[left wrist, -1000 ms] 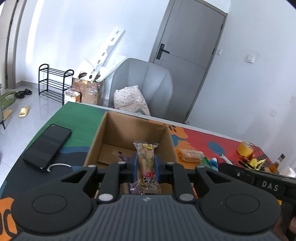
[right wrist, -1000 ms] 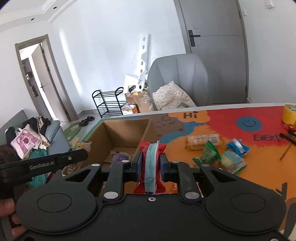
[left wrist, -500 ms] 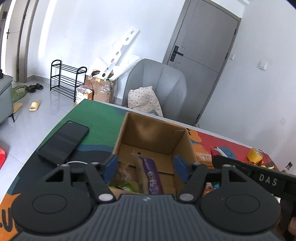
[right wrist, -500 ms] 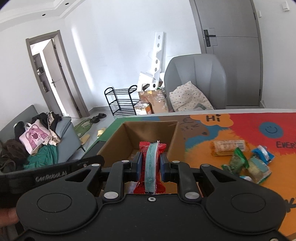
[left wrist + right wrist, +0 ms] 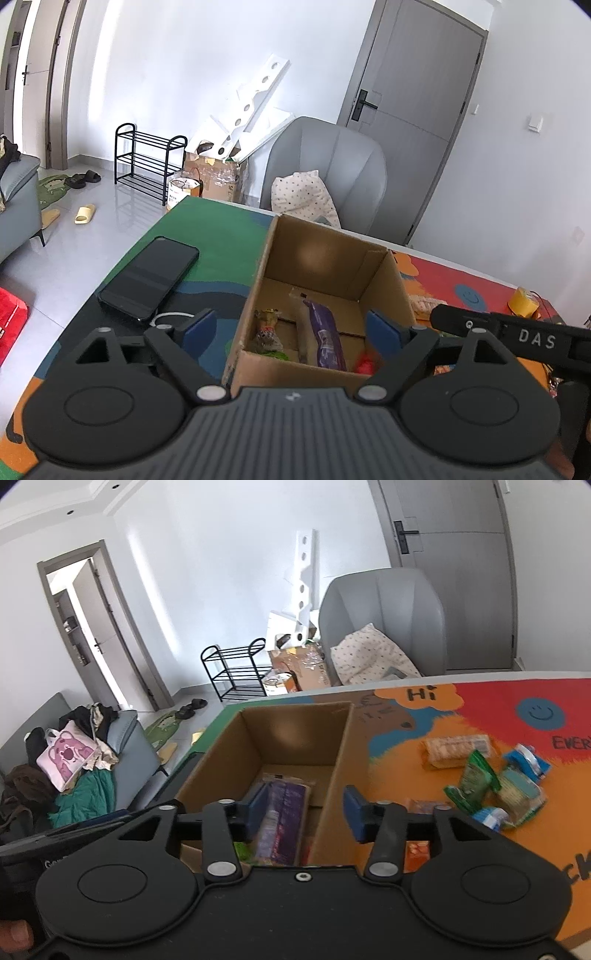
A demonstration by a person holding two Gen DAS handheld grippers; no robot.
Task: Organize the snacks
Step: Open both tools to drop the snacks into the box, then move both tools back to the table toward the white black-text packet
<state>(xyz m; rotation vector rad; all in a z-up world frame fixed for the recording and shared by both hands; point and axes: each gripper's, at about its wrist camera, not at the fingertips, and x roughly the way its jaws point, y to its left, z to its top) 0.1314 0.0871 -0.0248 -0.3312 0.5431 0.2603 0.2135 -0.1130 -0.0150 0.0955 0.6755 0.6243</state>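
An open cardboard box (image 5: 325, 254) (image 5: 295, 731) stands on the colourful table mat. Inside lie a purple snack pack (image 5: 327, 338) (image 5: 282, 812), a yellowish clear-wrapped snack (image 5: 267, 330) and a red snack (image 5: 364, 365) at the near right corner. My left gripper (image 5: 291, 330) is open and empty above the box's near edge. My right gripper (image 5: 304, 810) is open and empty above the box's near right side. Loose snacks lie on the mat to the right: a biscuit pack (image 5: 456, 751), a green pack (image 5: 474, 781), a blue pack (image 5: 528, 762) and an orange pack (image 5: 419, 849).
A black phone (image 5: 149, 278) with a white cable lies left of the box. A yellow tape roll (image 5: 524, 302) sits at the far right. A grey armchair (image 5: 328, 173) with a cushion stands behind the table. The other gripper's body (image 5: 517, 336) reaches in from the right.
Both grippers have opened and dropped their snacks into the box: the left let go of the yellowish snack first, the right let go of the red pack afterwards. Both moved closer over the box.
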